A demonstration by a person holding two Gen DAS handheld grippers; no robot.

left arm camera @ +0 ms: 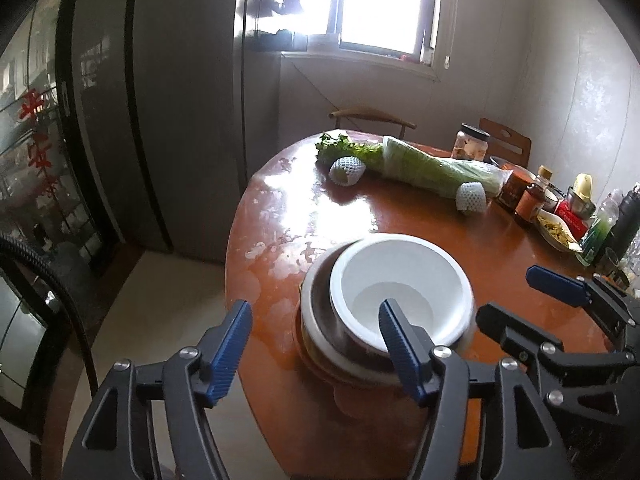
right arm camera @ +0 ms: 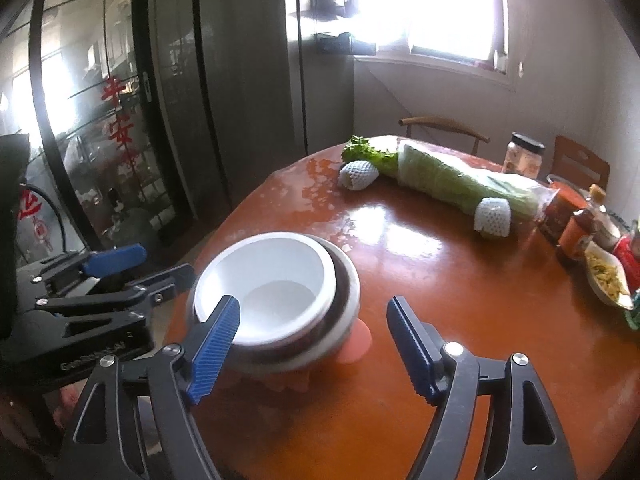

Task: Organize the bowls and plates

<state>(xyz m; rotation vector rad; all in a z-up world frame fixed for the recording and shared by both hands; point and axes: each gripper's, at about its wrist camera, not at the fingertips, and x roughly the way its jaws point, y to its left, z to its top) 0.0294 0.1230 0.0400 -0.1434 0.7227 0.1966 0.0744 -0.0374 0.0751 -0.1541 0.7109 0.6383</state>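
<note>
A white bowl (left arm camera: 400, 284) (right arm camera: 272, 280) sits nested in a darker bowl (left arm camera: 320, 312) (right arm camera: 344, 288), on top of a stack of white and pinkish dishes near the round orange table's (left arm camera: 500, 240) (right arm camera: 440, 280) near edge. My left gripper (left arm camera: 316, 340) is open. One of its fingers hangs in front of the white bowl, the other is off to the left of the stack, and nothing is gripped. My right gripper (right arm camera: 314, 344) is open too, with its left finger by the bowl's rim and its right finger over bare table. Each view shows the other gripper beside the stack: right gripper (left arm camera: 516, 296), left gripper (right arm camera: 160, 268).
At the far side lie a wrapped cabbage (left arm camera: 436, 168) (right arm camera: 460, 180), leafy greens (left arm camera: 344, 148) and two foam-netted fruits (left arm camera: 346, 170) (left arm camera: 472, 196). A jar (left arm camera: 472, 142), bottles (left arm camera: 532, 196) and a dish of food (right arm camera: 608, 276) crowd the right. Chairs (left arm camera: 372, 114) stand behind, and a fridge (left arm camera: 180, 120) at the left.
</note>
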